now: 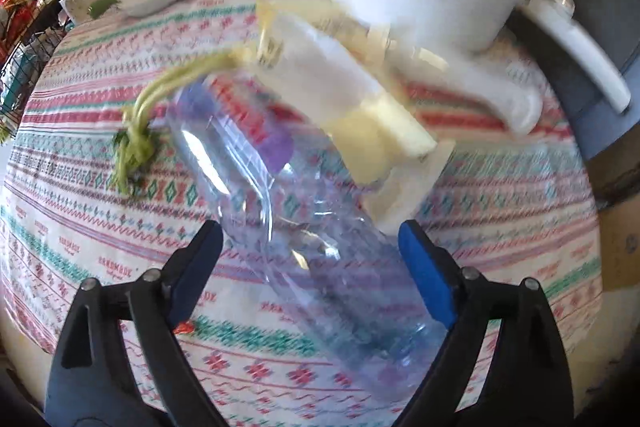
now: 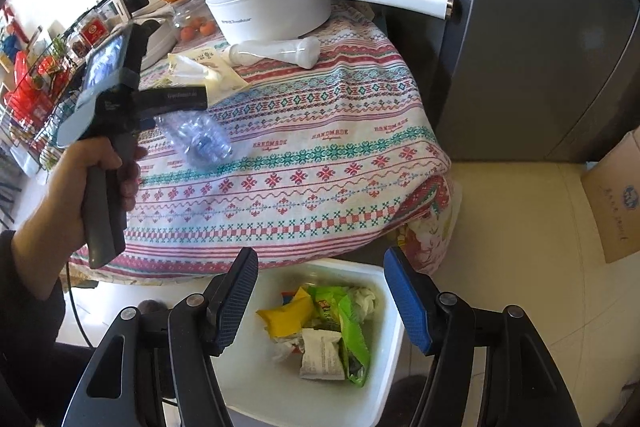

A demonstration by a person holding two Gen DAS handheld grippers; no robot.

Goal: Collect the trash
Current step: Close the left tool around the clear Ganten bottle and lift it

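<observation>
The crushed clear plastic bottle (image 1: 280, 187) lay on its side on the counter (image 2: 320, 163), which was covered with a red-and-teal patterned cloth. The left gripper (image 1: 310, 259) stood over the bottle's lower end with jaws wide apart, a blue pad on either side and neither pressing on it, so nothing was held. Just beyond the bottle lay a pale yellow and white plastic wrapper (image 1: 320, 75), a wilted green stalk (image 1: 136, 143) and a white plastic bottle (image 2: 276, 51) on its side beside the white saucepan (image 2: 264, 3).

The right gripper (image 2: 320, 303) hung empty, jaws parted, above the white rectangular bin (image 2: 384, 367) on the floor by the counter's edge. The bin already held crumpled yellow and green wrappers and paper, so collection looked partly done; the bottle, wrapper, stalk and white bottle seemingly remained.

Motion blur smeared the left view, so the wrapper's print was unreadable. The bin's near end was cut off behind the gripper.
</observation>
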